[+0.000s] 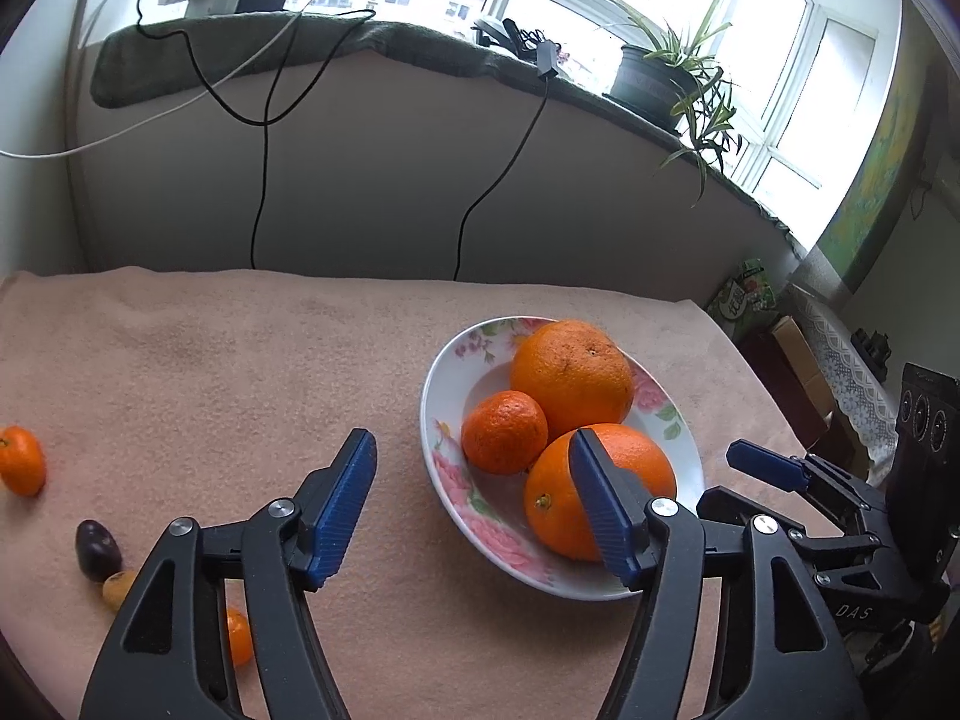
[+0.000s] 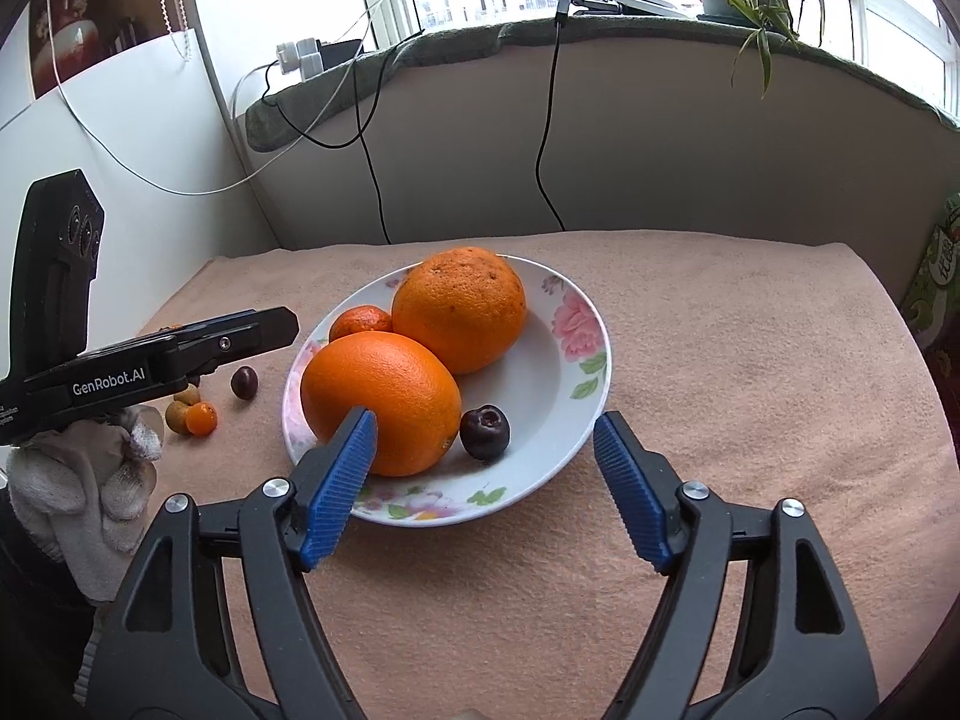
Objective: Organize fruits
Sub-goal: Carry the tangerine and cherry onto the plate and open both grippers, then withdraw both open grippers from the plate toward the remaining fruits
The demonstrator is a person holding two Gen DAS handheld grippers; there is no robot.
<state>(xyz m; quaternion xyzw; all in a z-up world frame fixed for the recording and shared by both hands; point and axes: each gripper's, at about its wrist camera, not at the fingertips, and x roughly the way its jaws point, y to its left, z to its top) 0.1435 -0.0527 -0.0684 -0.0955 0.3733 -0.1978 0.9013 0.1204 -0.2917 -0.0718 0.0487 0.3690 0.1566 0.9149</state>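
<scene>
A white floral plate [image 1: 444, 414] [image 2: 570, 384] on the pink cloth holds two big oranges [image 1: 570, 372] [image 2: 462, 306], [image 1: 552, 504] [image 2: 384, 390], a mandarin [image 1: 504, 432] [image 2: 360, 321] and a dark plum [image 2: 485, 432]. Loose on the cloth to the left lie a mandarin [image 1: 21, 459], a dark plum [image 1: 96, 549] [image 2: 244, 382], a yellowish fruit [image 1: 117, 591] [image 2: 180, 414] and a small orange fruit [image 1: 239, 636] [image 2: 201, 418]. My left gripper [image 1: 474, 468] is open and empty, left of the plate. My right gripper [image 2: 486, 438] is open and empty, just above the plate's near rim.
The pink cloth [image 1: 210, 360] [image 2: 750, 360] covers the table, ending at a grey wall with hanging cables [image 1: 261, 180]. A potted plant [image 1: 660, 78] stands on the sill. Boxes and clutter [image 1: 798, 360] sit beyond the right edge. A gloved hand [image 2: 90, 492] holds the left gripper.
</scene>
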